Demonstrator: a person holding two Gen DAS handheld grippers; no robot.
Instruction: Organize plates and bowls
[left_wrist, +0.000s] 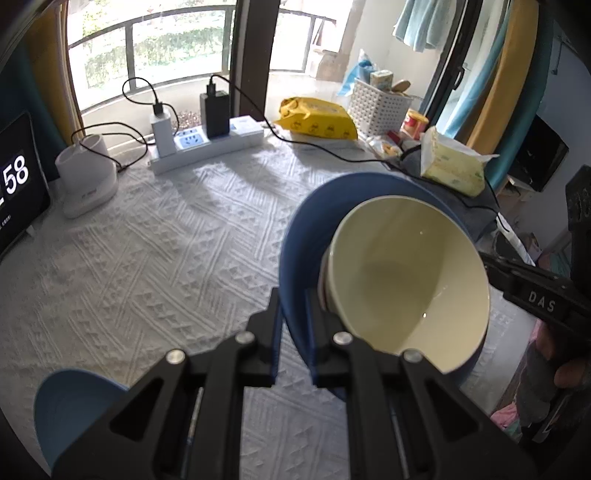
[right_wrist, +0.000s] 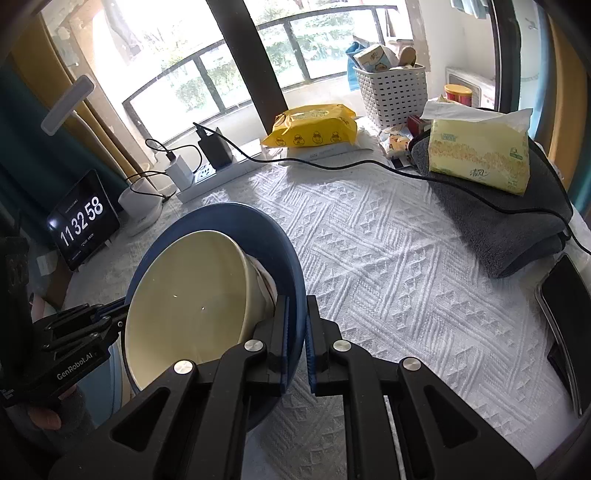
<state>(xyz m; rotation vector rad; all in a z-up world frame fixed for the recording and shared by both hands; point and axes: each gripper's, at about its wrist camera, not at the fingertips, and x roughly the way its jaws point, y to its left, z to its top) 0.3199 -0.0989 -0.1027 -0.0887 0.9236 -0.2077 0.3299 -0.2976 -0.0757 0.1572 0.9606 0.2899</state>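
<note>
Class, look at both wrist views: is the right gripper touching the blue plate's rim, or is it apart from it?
Touching. The right wrist view shows the right gripper shut on the blue plate, its rim pinched between both fingers.

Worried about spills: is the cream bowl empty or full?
Empty: the cream bowl shows a bare glossy inside in both views, sitting in the blue plate.

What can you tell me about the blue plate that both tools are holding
The blue plate is round and deep-rimmed, matte like plastic. It hangs tilted above the white textured tablecloth, not resting on it. The left tool and the right tool are each shut on opposite edges of its rim. A cream bowl, glossy inside, sits in it, leaning against the plate's inner wall. No chips or food show.
</note>
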